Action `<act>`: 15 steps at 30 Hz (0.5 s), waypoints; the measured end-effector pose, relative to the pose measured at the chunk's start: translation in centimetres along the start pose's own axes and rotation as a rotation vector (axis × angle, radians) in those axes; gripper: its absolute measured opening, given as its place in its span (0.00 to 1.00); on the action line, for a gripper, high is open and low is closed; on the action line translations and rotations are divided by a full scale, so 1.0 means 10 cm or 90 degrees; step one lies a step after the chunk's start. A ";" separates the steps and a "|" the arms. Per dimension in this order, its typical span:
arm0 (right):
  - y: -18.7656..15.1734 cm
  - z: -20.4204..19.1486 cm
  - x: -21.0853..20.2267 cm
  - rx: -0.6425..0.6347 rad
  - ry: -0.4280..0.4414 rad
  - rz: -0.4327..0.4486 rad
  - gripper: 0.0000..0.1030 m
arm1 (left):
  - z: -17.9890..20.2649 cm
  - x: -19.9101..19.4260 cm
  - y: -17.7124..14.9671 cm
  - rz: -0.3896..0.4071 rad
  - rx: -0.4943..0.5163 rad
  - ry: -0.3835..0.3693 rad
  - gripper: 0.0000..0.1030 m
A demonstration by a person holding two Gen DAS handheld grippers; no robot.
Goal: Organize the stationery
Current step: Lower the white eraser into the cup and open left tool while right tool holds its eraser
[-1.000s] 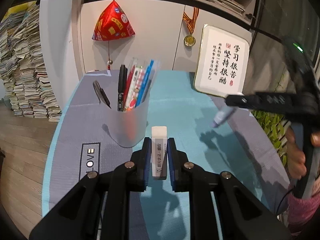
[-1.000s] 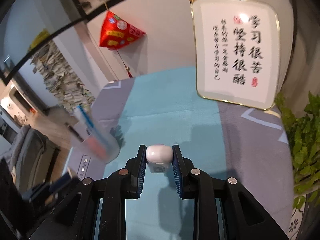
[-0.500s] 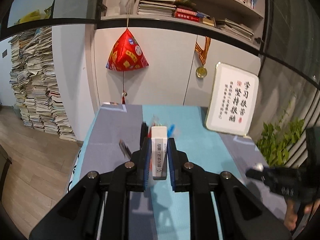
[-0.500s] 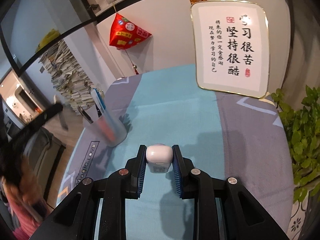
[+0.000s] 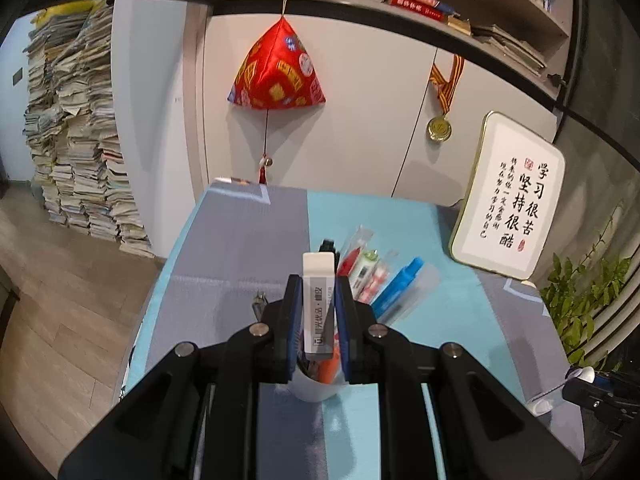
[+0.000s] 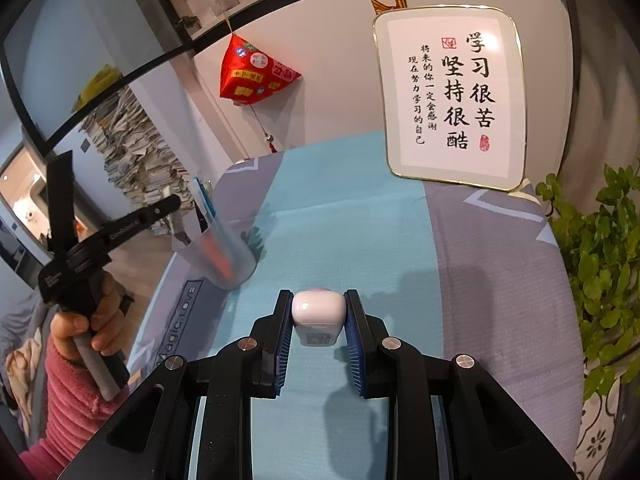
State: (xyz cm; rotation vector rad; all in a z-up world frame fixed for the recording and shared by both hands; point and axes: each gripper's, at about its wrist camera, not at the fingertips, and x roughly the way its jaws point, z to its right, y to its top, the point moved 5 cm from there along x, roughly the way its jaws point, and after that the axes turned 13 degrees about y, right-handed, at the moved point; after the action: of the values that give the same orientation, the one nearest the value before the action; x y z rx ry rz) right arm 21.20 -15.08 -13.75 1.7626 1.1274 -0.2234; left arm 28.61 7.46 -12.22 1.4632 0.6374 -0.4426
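My left gripper (image 5: 318,300) is shut on a white eraser with a grey sleeve (image 5: 318,304). It hangs directly above the translucent pen cup (image 5: 316,386), which holds several pens (image 5: 396,290). In the right wrist view the cup (image 6: 216,252) stands at the table's left side, with the left gripper (image 6: 120,228) raised beside it. My right gripper (image 6: 318,312) is shut on a small white rounded item with a label (image 6: 318,312), held above the blue mat.
A blue-and-grey mat (image 6: 340,216) covers the table. A framed calligraphy board (image 6: 452,92) leans at the back right. A green plant (image 6: 600,260) stands off the right edge. A red pyramid ornament (image 5: 276,72) and a medal (image 5: 440,128) hang on the back wall.
My left gripper has risen and moved forward over the pen cup, still holding the eraser. My right gripper has kept its hold and shifted slightly back.
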 end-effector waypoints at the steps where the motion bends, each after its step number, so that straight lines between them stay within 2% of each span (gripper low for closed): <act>1: 0.00 -0.01 0.01 -0.001 0.001 -0.001 0.25 | 0.00 0.00 -0.02 -0.002 0.002 0.001 0.14; 15: -0.02 -0.01 0.03 0.002 0.002 -0.006 0.26 | 0.05 0.08 -0.17 -0.025 0.013 -0.001 0.14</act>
State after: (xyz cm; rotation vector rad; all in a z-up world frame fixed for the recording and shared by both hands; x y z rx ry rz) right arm 21.17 -14.78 -14.06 1.7609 1.1388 -0.2283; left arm 28.19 6.96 -14.05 1.4723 0.6629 -0.4812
